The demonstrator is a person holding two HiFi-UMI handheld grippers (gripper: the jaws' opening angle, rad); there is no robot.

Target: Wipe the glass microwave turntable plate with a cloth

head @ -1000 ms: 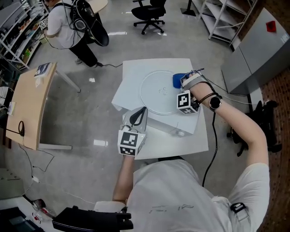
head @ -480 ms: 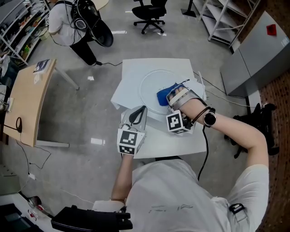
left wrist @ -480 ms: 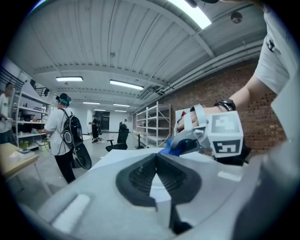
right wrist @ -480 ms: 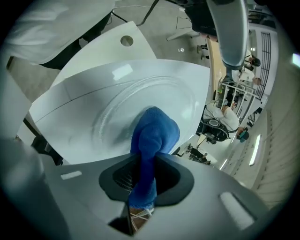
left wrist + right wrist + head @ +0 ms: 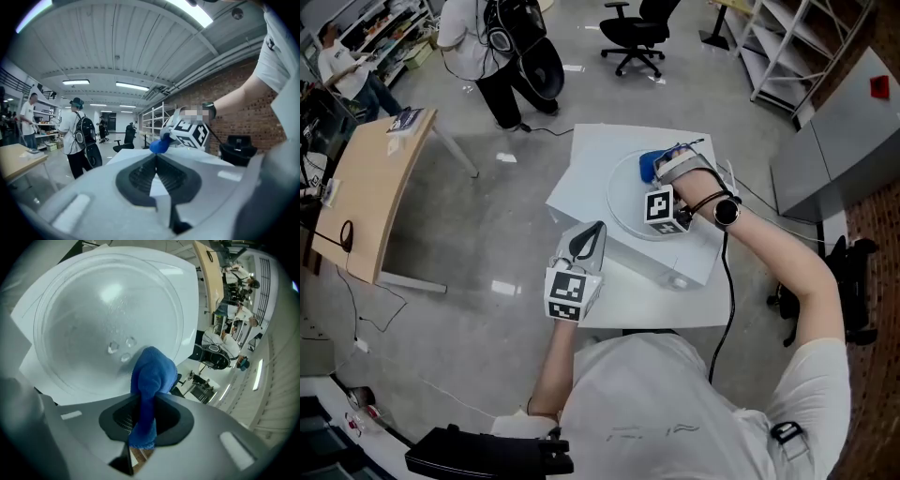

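Note:
The round glass turntable plate point(image 5: 630, 208) lies on a white board on the white table point(image 5: 680, 305). My right gripper point(image 5: 659, 170) is over the plate's far part, shut on a bunched blue cloth point(image 5: 650, 165). In the right gripper view the blue cloth point(image 5: 152, 378) hangs out of the jaws and presses on the glass plate point(image 5: 93, 315) near its rim; my right gripper point(image 5: 143, 404) is clamped on it. My left gripper point(image 5: 596, 231) hovers at the table's near left edge, off the plate, shut and holding nothing. Its own view shows the left gripper point(image 5: 157, 161) pointing level toward the cloth point(image 5: 159, 145).
A wooden desk point(image 5: 366, 187) stands to the left across bare floor. A person with a backpack point(image 5: 502, 37) stands at the back, with an office chair point(image 5: 642, 33) and shelving point(image 5: 787, 47) beyond the table. A grey cabinet point(image 5: 844, 131) is on the right.
My right gripper drew the cloth from the plate's far right edge toward me across the glass, then pushed it back to the far part. The left gripper stayed put.

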